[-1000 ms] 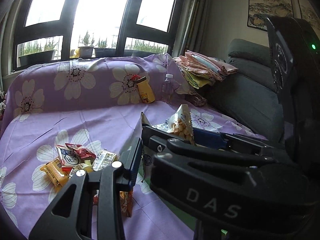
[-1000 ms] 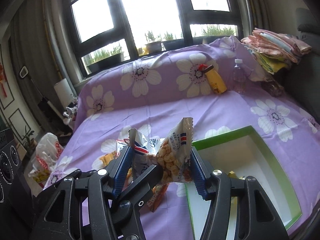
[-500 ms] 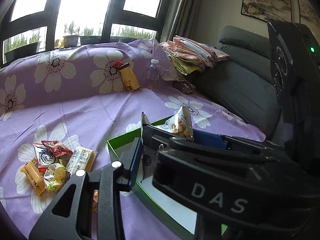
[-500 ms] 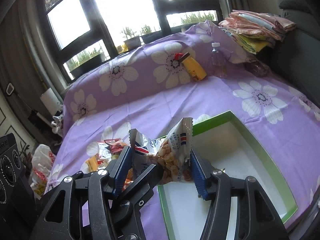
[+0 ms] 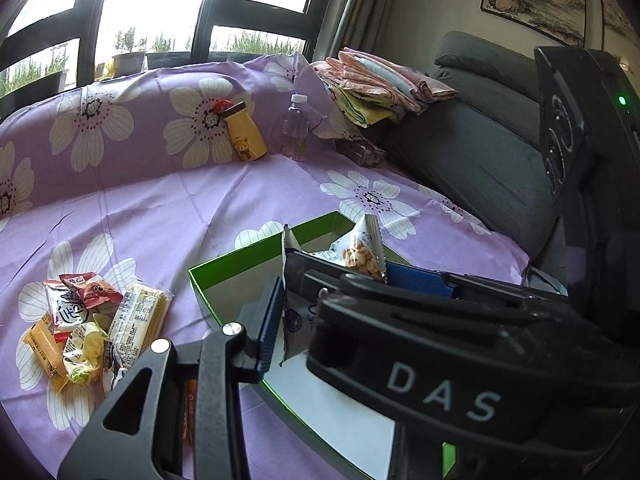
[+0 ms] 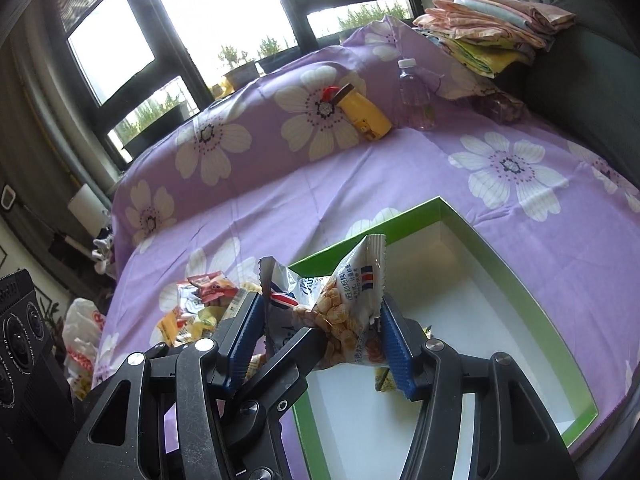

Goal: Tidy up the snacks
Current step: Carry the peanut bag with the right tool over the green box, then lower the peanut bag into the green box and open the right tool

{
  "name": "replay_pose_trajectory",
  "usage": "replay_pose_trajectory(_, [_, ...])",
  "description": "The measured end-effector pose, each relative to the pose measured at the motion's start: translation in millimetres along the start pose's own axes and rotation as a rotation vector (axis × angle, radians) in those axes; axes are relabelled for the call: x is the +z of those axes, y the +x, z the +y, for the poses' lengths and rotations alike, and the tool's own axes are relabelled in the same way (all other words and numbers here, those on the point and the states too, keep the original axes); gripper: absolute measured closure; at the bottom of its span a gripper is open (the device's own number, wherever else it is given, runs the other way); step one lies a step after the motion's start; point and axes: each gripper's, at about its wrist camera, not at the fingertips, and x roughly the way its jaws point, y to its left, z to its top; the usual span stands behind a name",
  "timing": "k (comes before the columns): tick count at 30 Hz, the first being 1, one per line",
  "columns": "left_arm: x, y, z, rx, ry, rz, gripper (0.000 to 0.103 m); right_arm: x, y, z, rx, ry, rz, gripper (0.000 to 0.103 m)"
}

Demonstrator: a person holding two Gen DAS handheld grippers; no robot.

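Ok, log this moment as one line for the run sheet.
right claw: shut on peanut packet | position: above green box | left claw: state unclear | snack pile: on purple cloth, left of box

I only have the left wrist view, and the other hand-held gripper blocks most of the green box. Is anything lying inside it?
Observer: The right wrist view shows the green box floor mostly bare white. One small yellow wrapper appears to lie below the held packet.
Operator: Is the packet pinched on both sides?
Observer: Yes. The right hand-held gripper has the peanut packet between both blue pads.
Operator: Anything left of the snack pile?
Observer: A white plastic bag with red print sits past the purple sheet edge.
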Motion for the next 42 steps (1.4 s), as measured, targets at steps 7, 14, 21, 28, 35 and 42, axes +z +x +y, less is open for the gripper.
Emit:
replay_pose_trajectory(7, [0.8,19.2,0.3,-0.001,-0.006,0.078,0.068,0.7,15.2,-14.3,0.008,0.041,0.051,0.043])
replay_pose_trajectory(14, [-2.1,36.7,4.4,0.007,-0.026,0.152,0.068,-0.3,32.8,-26.3,0.014,0.08,0.109,0.043])
replay_pose_trajectory(21, [-7.3,49.3,12.5,-0.001,-0.059,0.209,0.068,-3.9,46.6,-34.5,0.037,0.121,0.162,0.043])
replay_pose_trajectory(28, [-9.4,58.0,15.6,-0.009,-0.084,0.245,0.068,-5.3,54.0,-38.2,0.029,0.135,0.184,0.043])
replay_pose_trajectory(35, [-9.4,65.0,15.6,-0.009,-0.095,0.269,0.068,-5.2,58.3,-43.4,0.026,0.152,0.197,0.043])
replay_pose_trajectory(42, [-10.8,72.1,17.3,-0.014,-0.111,0.295,0.068,-5.8,63.4,-47.9,0.013,0.17,0.215,0.043])
